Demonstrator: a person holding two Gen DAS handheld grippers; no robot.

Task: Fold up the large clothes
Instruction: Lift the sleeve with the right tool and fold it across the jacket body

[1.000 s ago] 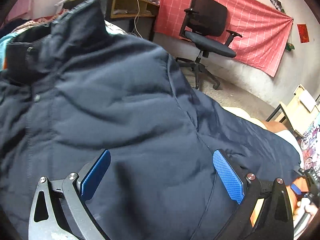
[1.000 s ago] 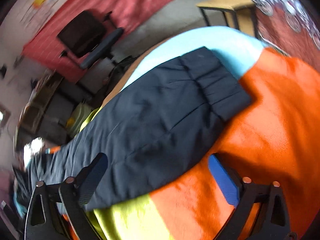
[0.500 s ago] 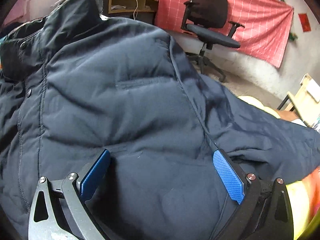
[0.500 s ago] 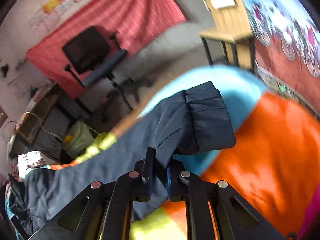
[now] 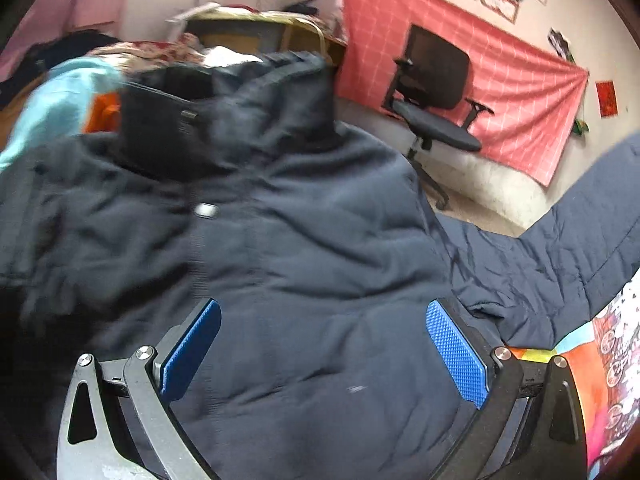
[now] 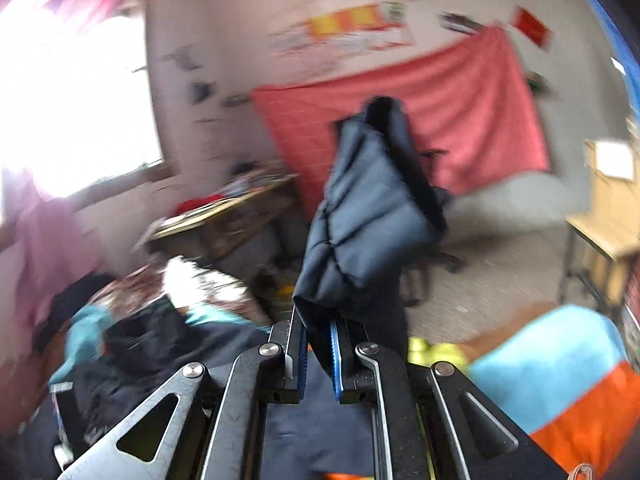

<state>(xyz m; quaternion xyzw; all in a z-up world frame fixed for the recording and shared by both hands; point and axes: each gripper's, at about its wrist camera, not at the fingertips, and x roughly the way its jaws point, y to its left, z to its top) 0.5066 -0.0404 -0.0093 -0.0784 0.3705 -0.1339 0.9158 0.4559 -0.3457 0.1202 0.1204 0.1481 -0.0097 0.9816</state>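
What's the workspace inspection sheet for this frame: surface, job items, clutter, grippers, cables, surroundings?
Surface: bright patchwork blanket.
Job's things: dark padded jacket spread flat; its sleeve lifted.
Clutter: blurred pile of clothes at the far side.
Grippers: left gripper open over the jacket body; right gripper shut on the sleeve.
Cables: nothing seen.
Surroundings: office chair, red wall cloth, cluttered desk, wooden table.

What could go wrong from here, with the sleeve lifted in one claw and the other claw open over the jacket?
The right claw pinches only a narrow bit of the sleeve, and the padded cuff stands free above it; it may slip out mid-swing. The left claw is open over the jacket and pins nothing, so pulling the sleeve could drag the body out of shape. Both views are blurred, so placement may be imprecise.
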